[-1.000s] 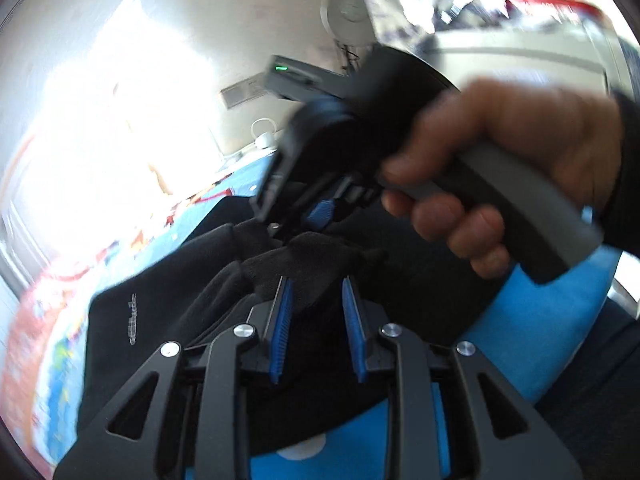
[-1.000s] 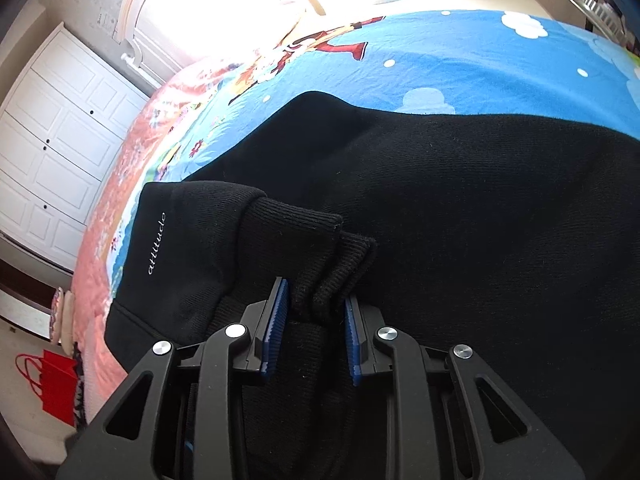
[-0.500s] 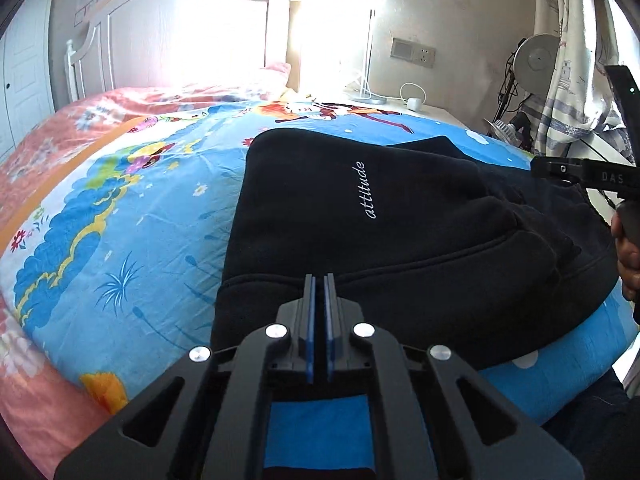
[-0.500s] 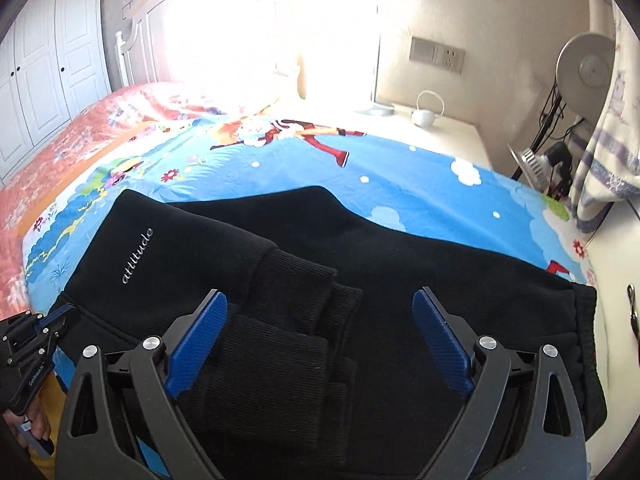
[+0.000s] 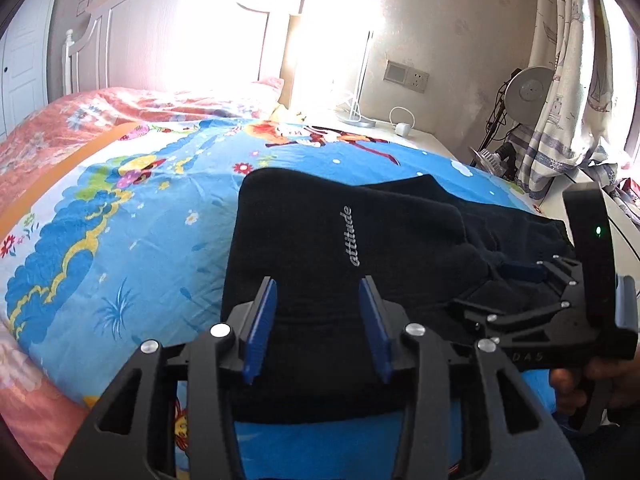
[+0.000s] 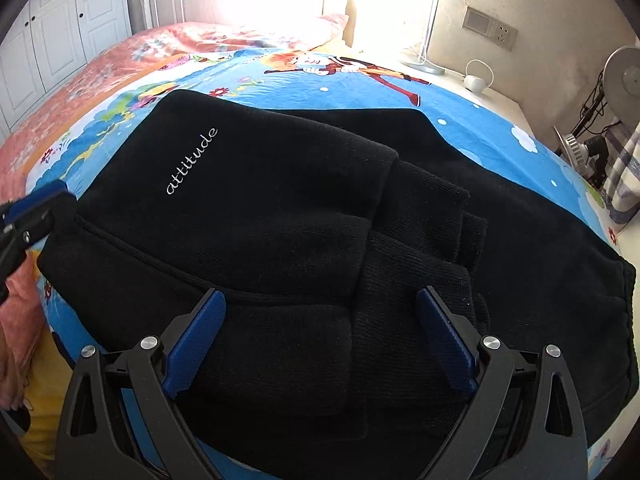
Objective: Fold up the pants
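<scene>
Black pants on cartoon bedsheet, headboard behind.

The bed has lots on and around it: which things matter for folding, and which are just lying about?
For the job:
- black fleece pants with white "attitude" lettering
- left gripper, open
- right gripper, wide open

Just lying about:
- blue cartoon bedsheet
- white charger
- grey desk fan

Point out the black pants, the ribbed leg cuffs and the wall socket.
black pants [image 6: 256, 200], right wrist view, top folded layer.
ribbed leg cuffs [image 6: 432, 216], right wrist view, ribbed knit.
wall socket [image 5: 417, 80], left wrist view, outlet face.
</scene>
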Tool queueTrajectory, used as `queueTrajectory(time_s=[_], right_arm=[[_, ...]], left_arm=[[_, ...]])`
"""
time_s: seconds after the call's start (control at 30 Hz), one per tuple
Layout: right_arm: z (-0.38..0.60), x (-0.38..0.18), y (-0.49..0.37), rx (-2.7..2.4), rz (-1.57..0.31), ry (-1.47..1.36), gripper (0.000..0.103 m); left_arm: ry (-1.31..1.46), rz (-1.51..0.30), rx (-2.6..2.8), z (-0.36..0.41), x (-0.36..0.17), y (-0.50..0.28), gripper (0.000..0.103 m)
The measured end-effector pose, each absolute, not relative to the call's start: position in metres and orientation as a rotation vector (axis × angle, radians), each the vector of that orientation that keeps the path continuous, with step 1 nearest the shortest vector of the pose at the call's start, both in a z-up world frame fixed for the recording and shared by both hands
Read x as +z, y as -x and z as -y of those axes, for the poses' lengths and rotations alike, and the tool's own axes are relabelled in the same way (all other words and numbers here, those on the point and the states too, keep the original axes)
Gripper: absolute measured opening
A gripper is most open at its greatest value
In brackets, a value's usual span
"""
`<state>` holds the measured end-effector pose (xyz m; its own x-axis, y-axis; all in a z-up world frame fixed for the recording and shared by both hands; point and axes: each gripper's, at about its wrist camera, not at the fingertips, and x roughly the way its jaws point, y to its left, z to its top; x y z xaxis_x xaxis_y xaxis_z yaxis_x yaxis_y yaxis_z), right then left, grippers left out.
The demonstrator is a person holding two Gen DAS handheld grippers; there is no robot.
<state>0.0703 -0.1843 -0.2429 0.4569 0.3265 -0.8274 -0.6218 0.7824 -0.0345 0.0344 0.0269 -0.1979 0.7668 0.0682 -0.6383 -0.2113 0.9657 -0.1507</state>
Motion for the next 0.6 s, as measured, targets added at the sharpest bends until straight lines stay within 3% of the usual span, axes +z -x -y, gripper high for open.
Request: queueTrajectory(time_s=[0.17, 0.37, 0.6], right_arm=[[0.185, -0.244, -0.071, 0.603, -0.93, 0.361, 0.093], [0.186, -0.244, -0.071, 0.612, -0.934, 0.36, 0.094], [0.185, -0.242, -0.072, 0.614, -0.939, 0.37, 0.095]], left_arm=[[0.13, -0.749, 0.12, -0.024, -0.182, -0.102, 0.044], [0.094, -0.926, 0.16, -0.044, -0.215, -0.185, 0.038], [0.233, -0.926, 0.204, -0.08, -0.226, -0.196, 0.049]])
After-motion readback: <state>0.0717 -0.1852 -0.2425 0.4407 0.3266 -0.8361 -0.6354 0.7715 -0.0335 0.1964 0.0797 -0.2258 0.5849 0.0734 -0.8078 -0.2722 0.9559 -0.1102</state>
